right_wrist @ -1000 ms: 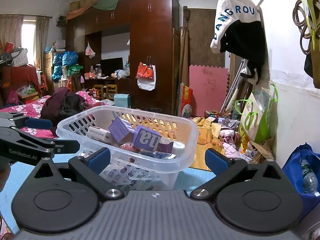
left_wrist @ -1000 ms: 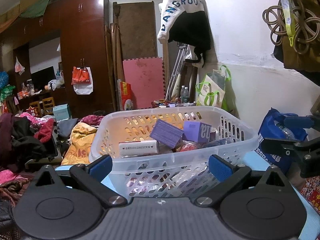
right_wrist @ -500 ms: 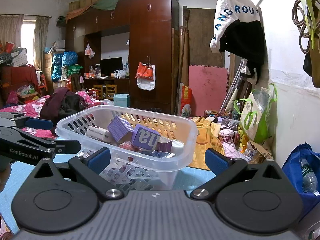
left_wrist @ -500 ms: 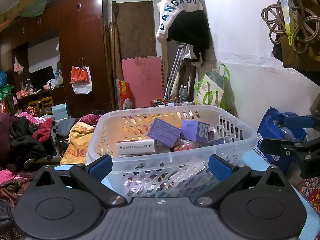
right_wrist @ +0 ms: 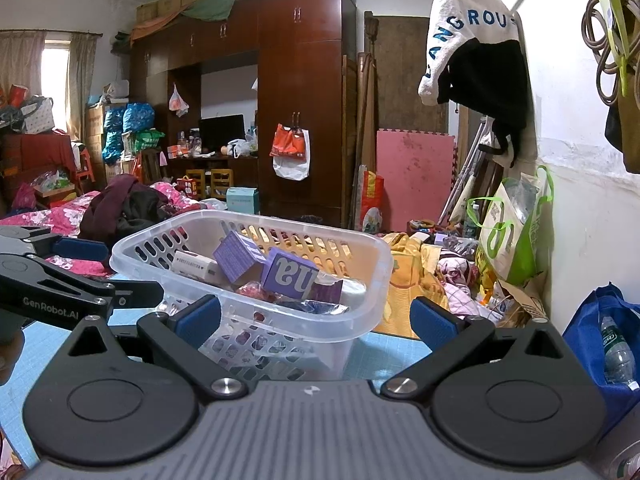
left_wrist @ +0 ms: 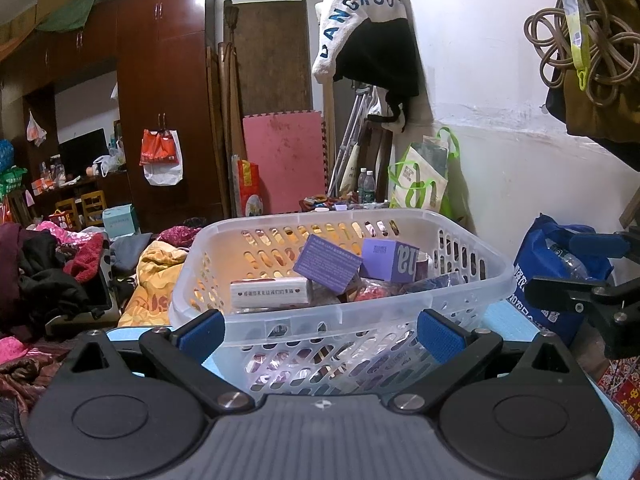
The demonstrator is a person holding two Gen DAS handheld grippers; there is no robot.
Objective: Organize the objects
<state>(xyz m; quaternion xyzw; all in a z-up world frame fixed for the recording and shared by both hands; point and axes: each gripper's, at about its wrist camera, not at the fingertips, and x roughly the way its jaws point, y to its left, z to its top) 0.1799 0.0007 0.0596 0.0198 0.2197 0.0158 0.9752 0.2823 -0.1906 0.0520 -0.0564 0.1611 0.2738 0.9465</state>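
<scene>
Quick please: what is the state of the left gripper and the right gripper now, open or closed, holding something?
Left gripper: open, holding nothing; its fingers stand before the basket.
Right gripper: open, holding nothing.

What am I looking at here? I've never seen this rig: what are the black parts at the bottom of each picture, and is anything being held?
There is no robot arm. A person holds a two-finger gripper in each hand, and a fisheye camera on each looks forward along its fingers. One picture comes from the left gripper, the other from the right gripper; the black shapes with blue pads are those grippers. Both are open and hold nothing. Each also shows at the edge of the other's view. In front stands a clear plastic basket on a light blue surface. Inside lie purple boxes, a white box and small wrapped items. Behind is a cluttered room.
</scene>
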